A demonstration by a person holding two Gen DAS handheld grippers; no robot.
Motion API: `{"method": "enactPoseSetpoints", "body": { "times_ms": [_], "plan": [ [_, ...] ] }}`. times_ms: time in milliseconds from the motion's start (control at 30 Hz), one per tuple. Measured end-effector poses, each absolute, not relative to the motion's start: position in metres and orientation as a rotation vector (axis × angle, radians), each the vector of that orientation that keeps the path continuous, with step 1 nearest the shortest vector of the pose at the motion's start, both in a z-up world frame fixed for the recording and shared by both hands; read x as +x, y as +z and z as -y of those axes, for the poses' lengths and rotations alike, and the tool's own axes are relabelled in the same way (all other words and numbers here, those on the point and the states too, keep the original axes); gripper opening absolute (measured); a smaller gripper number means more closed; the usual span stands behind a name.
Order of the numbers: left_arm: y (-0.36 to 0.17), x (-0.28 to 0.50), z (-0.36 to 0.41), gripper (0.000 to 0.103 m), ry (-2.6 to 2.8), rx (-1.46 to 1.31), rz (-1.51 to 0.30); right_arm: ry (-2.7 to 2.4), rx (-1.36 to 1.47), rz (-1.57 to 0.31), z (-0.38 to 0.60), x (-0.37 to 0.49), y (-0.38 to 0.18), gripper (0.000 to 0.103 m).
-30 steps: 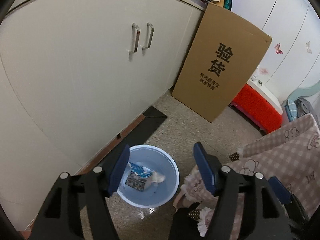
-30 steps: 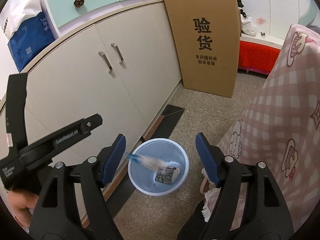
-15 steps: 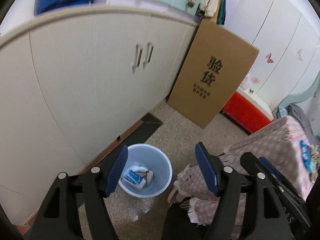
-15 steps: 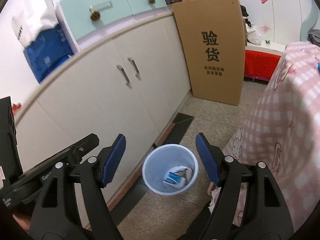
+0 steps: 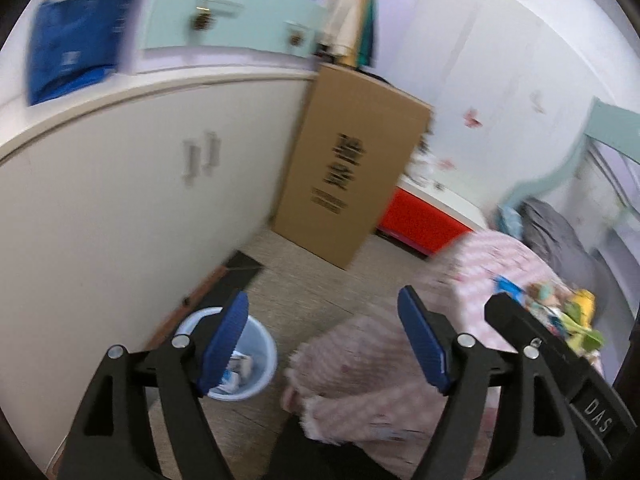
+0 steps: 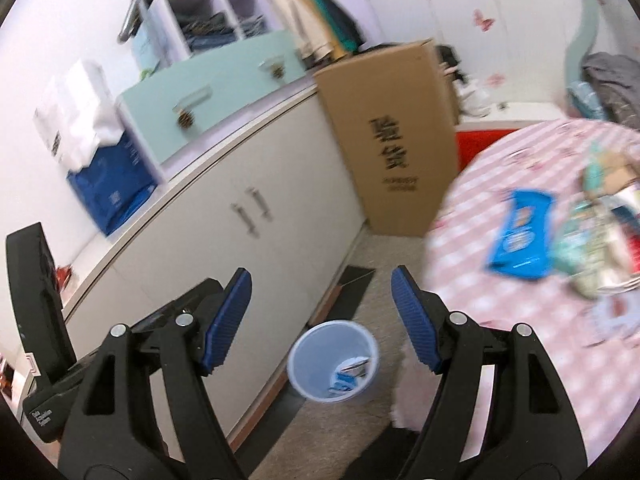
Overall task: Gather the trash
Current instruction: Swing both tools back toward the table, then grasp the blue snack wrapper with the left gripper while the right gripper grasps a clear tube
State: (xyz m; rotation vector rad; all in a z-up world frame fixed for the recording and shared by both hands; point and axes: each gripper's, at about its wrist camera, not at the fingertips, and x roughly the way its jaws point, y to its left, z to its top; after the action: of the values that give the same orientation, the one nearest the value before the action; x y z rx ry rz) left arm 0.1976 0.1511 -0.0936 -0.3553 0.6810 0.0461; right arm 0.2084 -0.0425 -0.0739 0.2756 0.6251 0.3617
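Observation:
A pale blue waste bin [image 6: 334, 360] stands on the floor by the cabinets, with wrappers [image 6: 348, 374] in it; it also shows in the left wrist view [image 5: 256, 364]. My left gripper [image 5: 324, 346] is open and empty, high above the floor. My right gripper [image 6: 320, 320] is open and empty, above the bin. A blue packet [image 6: 520, 236] and several other wrappers [image 6: 600, 236] lie on the pink checked tablecloth [image 6: 500, 312] at the right. The wrappers also show in the left wrist view [image 5: 556, 308].
White cabinets [image 6: 224, 248] run along the left. A tall cardboard box [image 6: 392, 140] leans against their end, with a red box [image 5: 420, 220] behind it. The other gripper's body [image 5: 560, 368] shows at the right of the left wrist view.
Both grippers have risen and swung right, away from the bin, so the tabletop with its wrappers comes into view. The dropped wrapper lies in the bin. Both frames are motion-blurred.

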Motion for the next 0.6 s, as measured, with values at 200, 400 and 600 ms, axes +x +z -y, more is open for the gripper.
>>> {"method": "enactPoseSetpoints", "body": {
  "times_ms": [200, 400, 600],
  "plan": [
    [-0.09, 0.23, -0.074, 0.075, -0.123, -0.302, -0.763, 0.237, 0.298, -0.636, 0.123, 0.212, -0.064, 0.068],
    [-0.093, 0.264, -0.004, 0.075, -0.228, -0.203, -0.83, 0.17, 0.336, -0.683, 0.184, 0.224, -0.068, 0.056],
    [-0.11, 0.299, 0.033, 0.075, -0.251, -0.16, -0.918, 0.141, 0.352, -0.719, 0.211, 0.236, -0.075, 0.054]
  ]
}}
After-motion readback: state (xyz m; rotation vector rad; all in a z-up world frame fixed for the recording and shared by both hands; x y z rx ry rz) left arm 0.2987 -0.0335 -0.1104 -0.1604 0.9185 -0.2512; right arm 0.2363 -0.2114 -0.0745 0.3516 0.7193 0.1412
